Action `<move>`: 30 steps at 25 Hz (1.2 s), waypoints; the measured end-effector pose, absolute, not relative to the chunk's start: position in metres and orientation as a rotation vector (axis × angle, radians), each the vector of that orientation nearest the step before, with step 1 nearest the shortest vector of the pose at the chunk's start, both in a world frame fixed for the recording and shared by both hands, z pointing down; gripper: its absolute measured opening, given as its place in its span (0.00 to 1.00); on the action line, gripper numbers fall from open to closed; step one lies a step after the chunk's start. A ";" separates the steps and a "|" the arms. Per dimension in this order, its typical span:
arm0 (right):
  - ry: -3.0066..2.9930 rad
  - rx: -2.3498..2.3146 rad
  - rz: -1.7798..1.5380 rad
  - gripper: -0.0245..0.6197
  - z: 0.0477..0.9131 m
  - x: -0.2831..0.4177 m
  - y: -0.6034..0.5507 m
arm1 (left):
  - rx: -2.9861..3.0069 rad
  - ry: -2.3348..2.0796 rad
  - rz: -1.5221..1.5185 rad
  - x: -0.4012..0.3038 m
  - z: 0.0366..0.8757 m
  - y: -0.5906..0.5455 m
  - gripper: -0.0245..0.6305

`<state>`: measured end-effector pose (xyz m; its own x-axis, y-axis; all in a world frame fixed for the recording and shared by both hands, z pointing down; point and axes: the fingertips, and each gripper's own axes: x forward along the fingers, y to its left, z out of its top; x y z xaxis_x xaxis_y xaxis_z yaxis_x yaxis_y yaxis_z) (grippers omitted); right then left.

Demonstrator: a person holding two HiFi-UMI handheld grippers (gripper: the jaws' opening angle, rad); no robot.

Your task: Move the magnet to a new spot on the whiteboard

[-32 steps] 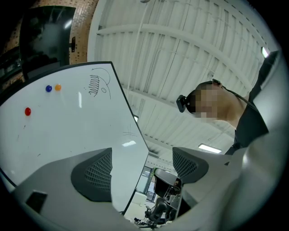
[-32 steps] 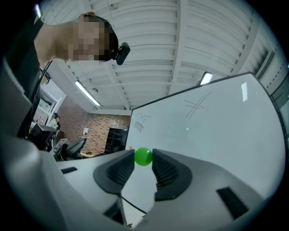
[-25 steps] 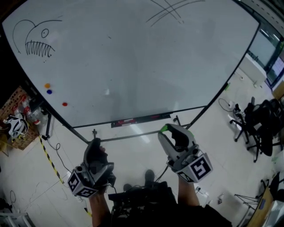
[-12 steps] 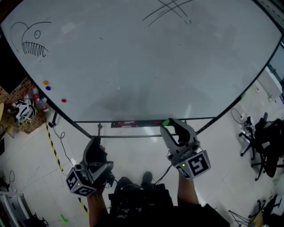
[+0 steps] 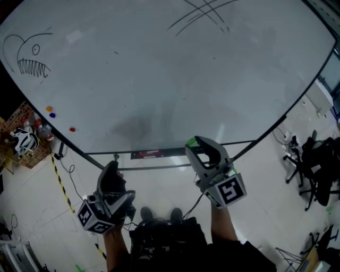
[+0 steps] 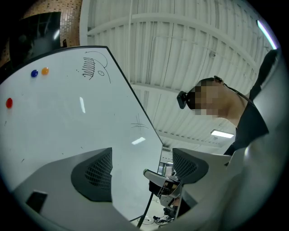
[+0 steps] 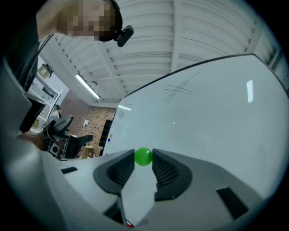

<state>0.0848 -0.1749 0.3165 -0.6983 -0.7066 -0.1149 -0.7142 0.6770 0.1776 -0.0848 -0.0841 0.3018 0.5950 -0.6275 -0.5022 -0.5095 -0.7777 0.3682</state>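
Observation:
A small green magnet (image 7: 143, 156) sits pinched between the tips of my right gripper (image 7: 143, 158), which is shut on it. In the head view that gripper (image 5: 194, 143) holds the magnet (image 5: 191, 142) at the lower edge of the big whiteboard (image 5: 175, 79); whether it touches the board I cannot tell. My left gripper (image 5: 110, 170) is lower left, below the board's rim, and open with nothing between its jaws (image 6: 142, 164). Orange (image 5: 49, 108), blue (image 5: 52, 115) and red (image 5: 72, 129) magnets stick to the board's left part.
A fish sketch (image 5: 26, 56) marks the board's upper left and crossed lines (image 5: 202, 13) the top. An eraser (image 5: 151, 154) lies on the board's ledge. Black chairs (image 5: 313, 159) stand right, a cluttered crate (image 5: 21, 141) left, and striped tape (image 5: 61, 186) crosses the floor.
The right gripper with the green magnet has drifted left and nearer the board's lower rim. The board's drawings and magnets have slid left in the head view. The left gripper has barely shifted.

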 end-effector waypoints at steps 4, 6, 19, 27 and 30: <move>2.881 -1.319 0.427 0.27 0.316 0.066 -0.199 | 2.631 -0.881 -0.969 -0.101 0.296 -0.093 0.67; 2.890 -1.408 0.489 0.27 0.315 0.058 -0.216 | 2.617 -0.868 -0.992 -0.113 0.296 -0.095 0.67; 2.850 -1.812 0.786 0.27 0.313 0.013 -0.296 | 2.566 -0.892 -1.088 -0.168 0.297 -0.107 0.67; 2.714 -2.013 1.012 0.27 0.311 0.003 -0.312 | 2.595 -0.925 -1.063 -0.181 0.305 -0.105 0.67; 2.683 -2.053 1.037 0.27 0.307 0.002 -0.313 | 2.591 -0.927 -1.061 -0.182 0.303 -0.106 0.67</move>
